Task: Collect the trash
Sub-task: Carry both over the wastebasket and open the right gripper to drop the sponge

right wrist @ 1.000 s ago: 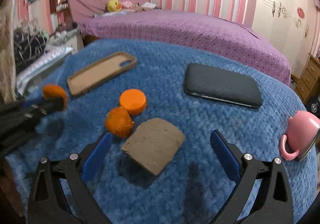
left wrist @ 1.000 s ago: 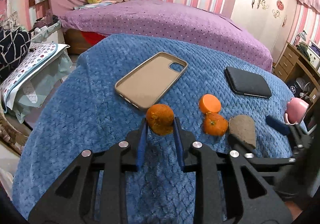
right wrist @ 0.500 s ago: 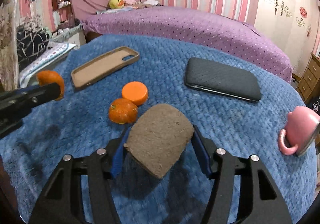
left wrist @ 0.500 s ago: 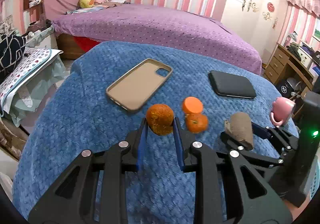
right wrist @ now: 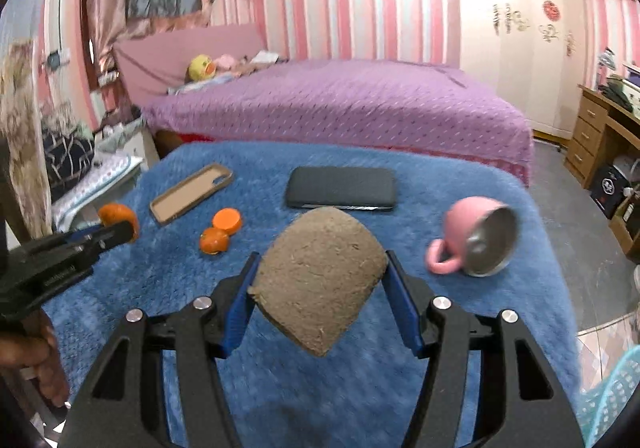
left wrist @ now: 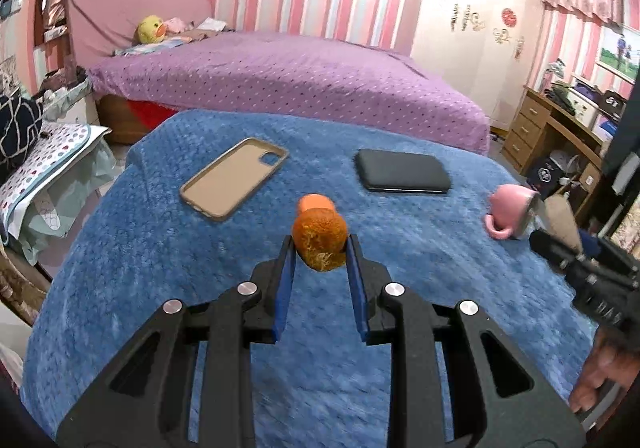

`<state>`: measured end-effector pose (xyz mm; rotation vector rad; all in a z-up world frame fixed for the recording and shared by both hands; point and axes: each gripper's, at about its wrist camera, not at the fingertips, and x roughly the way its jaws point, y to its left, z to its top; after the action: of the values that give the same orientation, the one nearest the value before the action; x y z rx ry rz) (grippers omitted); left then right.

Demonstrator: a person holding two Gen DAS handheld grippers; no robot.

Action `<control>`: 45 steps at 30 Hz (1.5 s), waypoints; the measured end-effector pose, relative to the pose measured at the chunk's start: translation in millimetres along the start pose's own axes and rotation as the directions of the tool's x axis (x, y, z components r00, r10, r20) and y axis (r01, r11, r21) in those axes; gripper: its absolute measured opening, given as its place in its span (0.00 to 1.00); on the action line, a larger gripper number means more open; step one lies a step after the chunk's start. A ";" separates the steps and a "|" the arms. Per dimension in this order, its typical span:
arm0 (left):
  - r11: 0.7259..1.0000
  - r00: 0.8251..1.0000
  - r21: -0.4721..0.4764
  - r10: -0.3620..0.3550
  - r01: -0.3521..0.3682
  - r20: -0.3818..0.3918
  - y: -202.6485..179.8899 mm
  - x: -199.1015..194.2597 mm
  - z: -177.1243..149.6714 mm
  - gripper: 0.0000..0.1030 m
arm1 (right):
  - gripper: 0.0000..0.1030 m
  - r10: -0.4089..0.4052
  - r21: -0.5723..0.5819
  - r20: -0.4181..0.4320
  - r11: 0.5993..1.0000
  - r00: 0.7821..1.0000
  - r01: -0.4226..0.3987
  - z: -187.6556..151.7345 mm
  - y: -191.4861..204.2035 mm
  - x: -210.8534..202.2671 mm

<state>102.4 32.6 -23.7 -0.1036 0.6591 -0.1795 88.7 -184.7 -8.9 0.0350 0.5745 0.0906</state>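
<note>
From our left wrist view, we hold the left gripper (left wrist: pixel 320 248) clamped on a piece of orange peel (left wrist: pixel 319 238), lifted above the blue blanket (left wrist: pixel 160 268). At about ten o'clock from the peel lies a tan phone case (left wrist: pixel 234 181); at one o'clock lies a black phone (left wrist: pixel 402 176); at three o'clock a pink mug (left wrist: pixel 510 213) rests on its side. In our right wrist view, at nine o'clock from the held piece, a small orange (right wrist: pixel 214 240) and an orange cap (right wrist: pixel 227 219) sit touching on the blanket. Our right gripper (right wrist: pixel 320 276) grips a brown cardboard scrap (right wrist: pixel 320 280), its blue pads (right wrist: pixel 404 300) pressing both edges, clear of the blanket.
</note>
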 end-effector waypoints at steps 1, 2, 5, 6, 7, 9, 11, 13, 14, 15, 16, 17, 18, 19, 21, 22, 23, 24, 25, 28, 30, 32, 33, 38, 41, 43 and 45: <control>1.000 1.000 0.004 -0.014 0.014 0.003 -5.1 -4.8 -2.1 0.24 | 0.58 -0.010 0.002 0.013 1.000 1.000 0.010 0.1 -4.7 -9.7; 0.999 0.999 0.012 -0.034 0.034 0.007 -14.3 -11.4 -5.2 0.24 | 0.58 -0.018 0.003 0.022 1.000 1.000 0.018 -0.1 -9.7 -20.0; 0.996 0.997 0.048 -0.081 0.080 0.019 -42.8 -29.8 -13.7 0.24 | 0.58 -0.043 0.001 0.041 0.999 0.998 0.043 -4.0 -22.7 -47.9; 0.994 0.996 0.063 -0.089 0.087 0.020 -51.1 -34.2 -16.5 0.24 | 0.58 -0.050 -0.005 0.048 0.999 0.998 0.051 -5.3 -26.9 -58.1; 0.993 0.996 0.079 -0.091 0.089 0.020 -59.5 -38.0 -19.1 0.24 | 0.58 -0.062 -0.010 0.060 0.998 0.996 0.063 -6.4 -31.0 -68.2; 0.991 0.994 0.085 -0.104 0.101 0.026 -74.9 -44.1 -22.3 0.24 | 0.58 -0.077 -0.029 0.065 0.996 0.995 0.079 -8.6 -38.5 -84.6; 0.988 0.990 0.080 -0.135 0.132 0.028 -90.9 -47.5 -24.0 0.24 | 0.58 -0.098 -0.041 0.072 0.994 0.993 0.101 -10.6 -50.4 -99.6; 0.984 0.987 0.087 -0.159 0.156 0.030 -108.3 -50.0 -26.2 0.24 | 0.58 -0.126 -0.036 0.072 0.991 0.989 0.129 -14.3 -67.8 -114.3; 0.980 0.984 0.095 -0.178 0.174 0.029 -120.2 -51.7 -28.3 0.24 | 0.58 -0.145 -0.022 0.075 0.989 0.987 0.147 -16.1 -83.0 -123.3; 0.977 0.981 0.100 -0.191 0.187 0.028 -129.7 -53.0 -30.0 0.24 | 0.58 -0.158 -0.004 0.077 0.987 0.984 0.159 -17.0 -96.3 -130.2; 0.974 0.979 0.105 -0.204 0.201 0.027 -140.4 -53.4 -31.9 0.24 | 0.58 -0.171 0.016 0.080 0.985 0.982 0.170 -17.5 -109.8 -137.2; 0.969 0.974 0.113 -0.224 0.220 0.018 -153.5 -52.4 -33.7 0.24 | 0.58 -0.183 0.036 0.085 0.983 0.979 0.180 -18.2 -121.4 -143.8; 0.964 0.971 0.120 -0.240 0.237 0.007 -164.6 -50.5 -34.8 0.24 | 0.58 -0.202 0.066 0.093 0.978 0.975 0.196 -18.0 -138.8 -154.2; 0.959 0.967 0.129 -0.255 0.253 -0.004 -175.5 -48.4 -35.2 0.24 | 0.58 -0.218 0.087 0.098 0.974 0.971 0.210 -17.5 -152.4 -161.9; 0.949 0.961 0.156 -0.276 0.275 -0.017 -202.5 -46.3 -35.6 0.24 | 0.58 -0.255 0.105 0.093 0.964 0.962 0.245 -19.4 -183.5 -181.3; 0.945 0.960 0.171 -0.279 0.278 -0.018 -212.9 -47.4 -35.9 0.24 | 0.58 -0.278 0.111 0.083 0.957 0.957 0.269 -21.0 -195.6 -188.5; 0.941 0.957 0.181 -0.289 0.287 -0.018 -227.0 -47.7 -35.5 0.24 | 0.58 -0.305 0.121 0.070 0.948 0.950 0.296 -24.0 -209.3 -196.2; 0.935 0.952 0.181 -0.305 0.304 -0.020 -237.5 -48.5 -35.7 0.24 | 0.58 -0.330 0.137 0.057 0.937 0.942 0.320 -27.0 -223.7 -203.9; 0.927 0.945 0.184 -0.327 0.326 -0.023 -249.8 -49.0 -35.8 0.24 | 0.58 -0.344 0.151 0.049 0.931 0.938 0.333 -29.8 -234.5 -210.0; 0.899 0.927 0.230 -0.373 0.372 -0.038 -295.4 -50.4 -40.3 0.24 | 0.58 -0.380 0.197 0.050 0.911 0.924 0.363 -35.9 -260.6 -227.5; 0.871 0.907 0.258 -0.416 0.418 -0.065 -328.1 -52.1 -47.6 0.24 | 0.58 -0.390 0.225 0.065 0.903 0.919 0.367 -38.6 -271.5 -234.5; 0.850 0.891 0.271 -0.446 0.451 -0.083 -349.4 -53.8 -52.7 0.24 | 0.58 -0.411 0.259 0.076 0.888 0.908 0.381 -42.7 -285.5 -243.3; 0.842 0.887 0.282 -0.454 0.459 -0.088 -359.0 -54.9 -54.9 0.24 | 0.59 -0.422 0.273 0.077 0.880 0.903 0.388 -44.8 -289.4 -244.3; 0.813 0.874 0.327 -0.473 0.482 -0.111 -398.0 -56.0 -69.5 0.24 | 0.60 -0.441 0.313 0.068 0.861 0.895 0.400 -52.0 -304.5 -246.5; 0.806 0.871 0.337 -0.475 0.487 -0.124 -411.2 -56.7 -75.9 0.24 | 0.75 -0.476 0.322 0.077 0.844 0.876 0.430 -52.5 -305.7 -248.6; 0.799 0.869 0.348 -0.478 0.491 -0.129 -418.6 -58.7 -78.0 0.24 | 0.77 -0.489 0.341 0.089 0.833 0.868 0.435 -53.9 -308.0 -252.9; 0.791 0.866 0.359 -0.481 0.495 -0.136 -424.4 -58.9 -78.1 0.24 | 0.77 -0.473 0.381 0.115 0.833 0.874 0.401 -56.1 -315.2 -259.3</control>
<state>-47.8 -374.4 14.9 0.1117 0.6127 -0.8148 -134.6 -522.7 65.9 0.2520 0.3727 -0.4651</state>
